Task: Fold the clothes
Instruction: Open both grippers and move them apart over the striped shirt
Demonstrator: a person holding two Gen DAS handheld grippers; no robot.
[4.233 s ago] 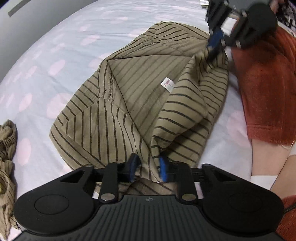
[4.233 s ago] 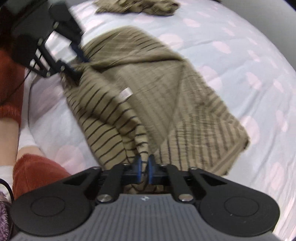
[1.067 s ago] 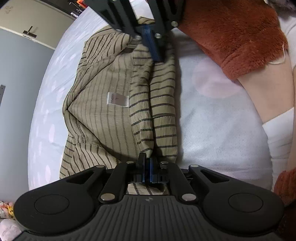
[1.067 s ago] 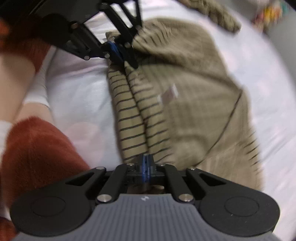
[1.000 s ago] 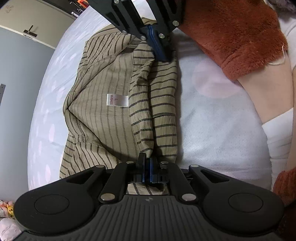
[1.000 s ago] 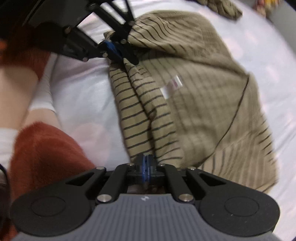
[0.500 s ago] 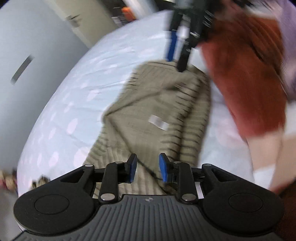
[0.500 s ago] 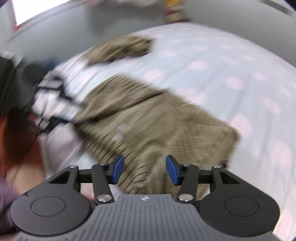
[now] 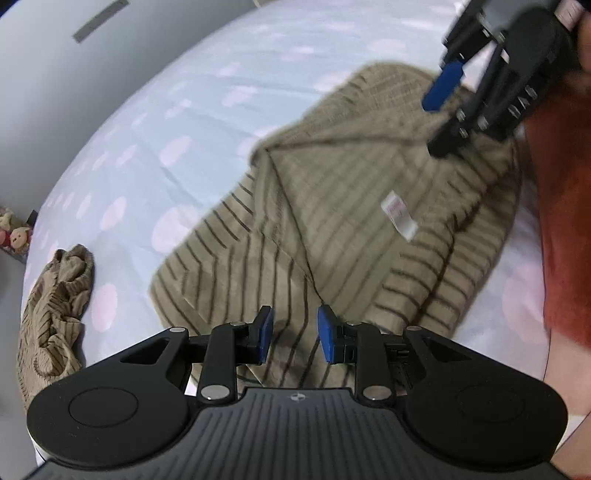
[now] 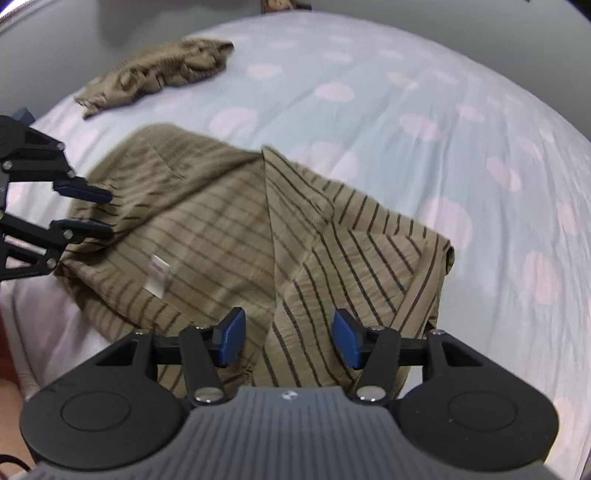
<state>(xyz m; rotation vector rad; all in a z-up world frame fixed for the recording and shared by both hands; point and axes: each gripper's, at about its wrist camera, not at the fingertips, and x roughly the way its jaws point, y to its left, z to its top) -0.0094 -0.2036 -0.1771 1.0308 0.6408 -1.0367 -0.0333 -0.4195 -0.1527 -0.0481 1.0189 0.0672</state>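
I see bedsheet, pale blue with pink dots, lightly creased, filling most of both views. Grey wall behind it, dark strip mounted on it. Small stuffed toys sit at bed's far edge in left wrist view, blurry. Rust-red fuzzy fabric lies along sheet's right side.

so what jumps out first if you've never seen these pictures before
The big tan striped garment spread on the pale blue bed sheet with pink dots, a white label showing on it. Both grippers hang just above it, the left gripper open, the right gripper with jaws closing on nothing. A second crumpled striped garment lies apart near the bed's far edge.
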